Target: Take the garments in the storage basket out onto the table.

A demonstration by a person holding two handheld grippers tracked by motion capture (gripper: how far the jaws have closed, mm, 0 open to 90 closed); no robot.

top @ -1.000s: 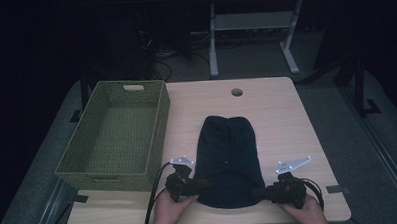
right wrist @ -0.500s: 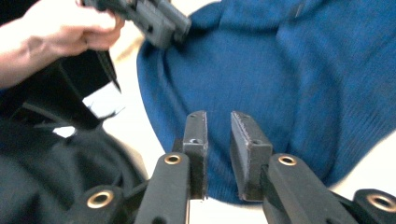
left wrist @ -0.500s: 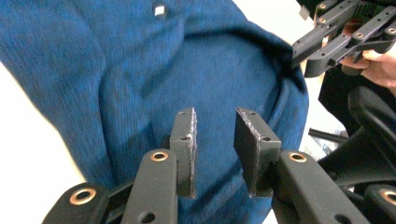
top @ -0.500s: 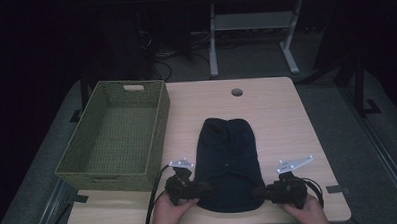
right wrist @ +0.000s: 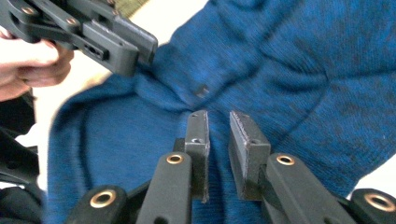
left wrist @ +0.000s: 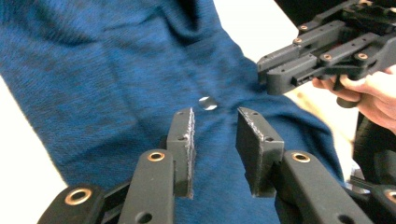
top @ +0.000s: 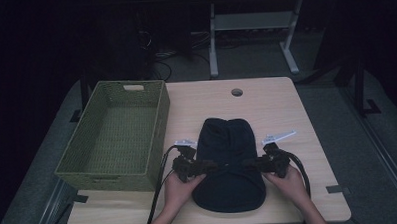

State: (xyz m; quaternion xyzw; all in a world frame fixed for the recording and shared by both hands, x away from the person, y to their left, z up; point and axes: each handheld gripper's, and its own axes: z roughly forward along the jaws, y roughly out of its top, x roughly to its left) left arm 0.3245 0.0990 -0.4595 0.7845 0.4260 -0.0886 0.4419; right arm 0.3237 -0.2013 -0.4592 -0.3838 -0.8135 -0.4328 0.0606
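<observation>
A dark blue knitted garment (top: 227,138) lies flat in the middle of the table, its wider end toward the person. My left gripper (top: 211,166) reaches in from the garment's left edge, and my right gripper (top: 247,164) from its right edge, tips facing each other over the cloth. In the left gripper view my left gripper (left wrist: 215,117) hovers just above the knit (left wrist: 93,70); its jaws have just been opening, with nothing between them. In the right gripper view my right gripper (right wrist: 218,116) shows a narrow gap over the fabric (right wrist: 303,56), pinching nothing.
A green woven basket (top: 159,118) stands on the left of the wooden table (top: 286,104), close to my left hand. A round cable hole (top: 237,92) sits at the table's far middle. A white desk frame stands on the floor beyond.
Both hands have slid away from the table's near edge and inward, so the gripper tips now lie over the garment's middle, closer together. The garment's lower part looks slightly wider.
</observation>
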